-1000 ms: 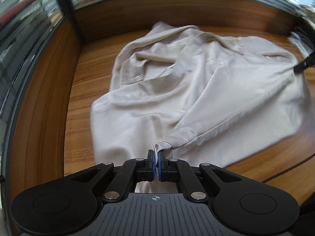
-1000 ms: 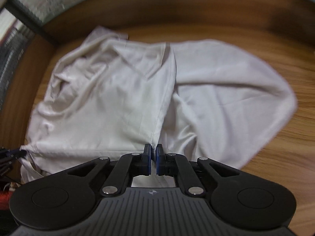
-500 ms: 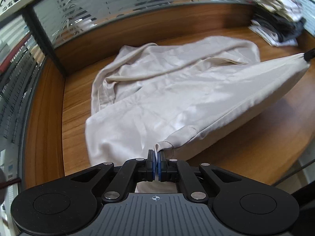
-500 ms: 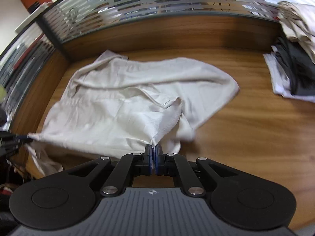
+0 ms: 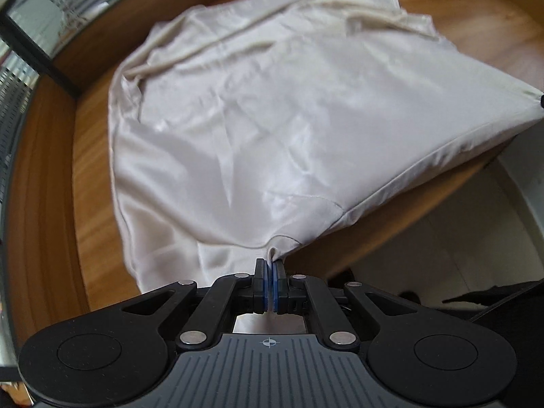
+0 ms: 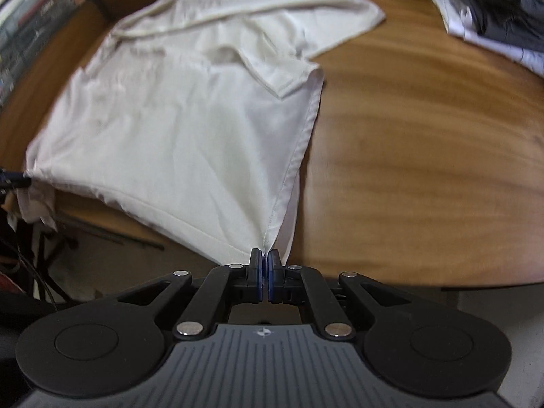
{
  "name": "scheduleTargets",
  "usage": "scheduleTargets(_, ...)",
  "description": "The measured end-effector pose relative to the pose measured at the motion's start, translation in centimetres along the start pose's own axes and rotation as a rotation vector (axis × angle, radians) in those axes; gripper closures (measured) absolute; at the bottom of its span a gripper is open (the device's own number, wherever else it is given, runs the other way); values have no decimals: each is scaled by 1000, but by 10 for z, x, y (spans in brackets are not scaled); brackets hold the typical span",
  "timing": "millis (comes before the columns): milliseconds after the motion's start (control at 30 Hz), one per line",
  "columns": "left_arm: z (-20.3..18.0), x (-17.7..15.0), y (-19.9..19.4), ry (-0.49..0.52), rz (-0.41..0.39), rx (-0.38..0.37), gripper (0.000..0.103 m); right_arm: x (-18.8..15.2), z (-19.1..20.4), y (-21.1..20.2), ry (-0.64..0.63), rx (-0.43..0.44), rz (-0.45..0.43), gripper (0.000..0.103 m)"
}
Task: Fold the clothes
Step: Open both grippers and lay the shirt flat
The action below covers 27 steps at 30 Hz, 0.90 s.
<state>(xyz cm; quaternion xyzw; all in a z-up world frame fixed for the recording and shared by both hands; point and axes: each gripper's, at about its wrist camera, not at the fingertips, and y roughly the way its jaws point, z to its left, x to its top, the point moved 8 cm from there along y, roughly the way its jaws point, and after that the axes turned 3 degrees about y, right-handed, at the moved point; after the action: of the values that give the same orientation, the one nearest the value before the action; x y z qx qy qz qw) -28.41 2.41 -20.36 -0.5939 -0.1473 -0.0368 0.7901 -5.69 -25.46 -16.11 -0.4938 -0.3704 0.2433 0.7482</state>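
A cream shirt (image 5: pixel 272 129) lies spread over a wooden table (image 5: pixel 91 176), its near edge pulled out past the table's front edge and held in the air between two grippers.

On the left, the left gripper (image 5: pixel 270 273) is clamped on one hem corner: its blue-padded jaws are pressed together with a small bunch of cloth pinched between them. From that corner the hem (image 5: pixel 408 173) runs taut up and to the right, off the table, to the far corner, where only a dark tip of the other gripper shows at the frame's edge. A side of the shirt droops over the table's front just left of the jaws. The cloth on the table is fairly smooth, with folds gathered at the far end (sleeve or collar, too blurred to tell).

On the right, the right gripper (image 6: pixel 264 258) is likewise closed on the other hem corner, cloth caught between its pads. A seamed edge (image 6: pixel 299 149) climbs from the jaws toward a folded flap (image 6: pixel 282 74) mid-table. Bare wood lies right of the shirt, and a pile of dark and white clothes (image 6: pixel 493 10) sits at the far right, well apart from it.
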Motion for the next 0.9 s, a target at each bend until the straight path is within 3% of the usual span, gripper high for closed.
scheduleTargets(100,-8,-8,12,3,43,2,96,-18,-3,11,-16,-12,27,100)
scheduleTargets(267,-3,-10,11,-23,59,-5,92,-12,-2,14,-42,4,56,94)
scheduleTargets(333,4,-5,2,-46,38,-15,83,-4,-1,9,-63,9,58,78)
scheduleTargets(500,23,25,-14,-135,-27,-77,68,45,-15,0,-50,-17,12,69)
scheduleTargets(633,49,60,-11,-183,-69,-107,57,87,-26,-3,-27,-39,-21,69)
scheduleTargets(900,80,119,10,-169,-117,-108,54,176,-20,37,-45,-42,-16,62)
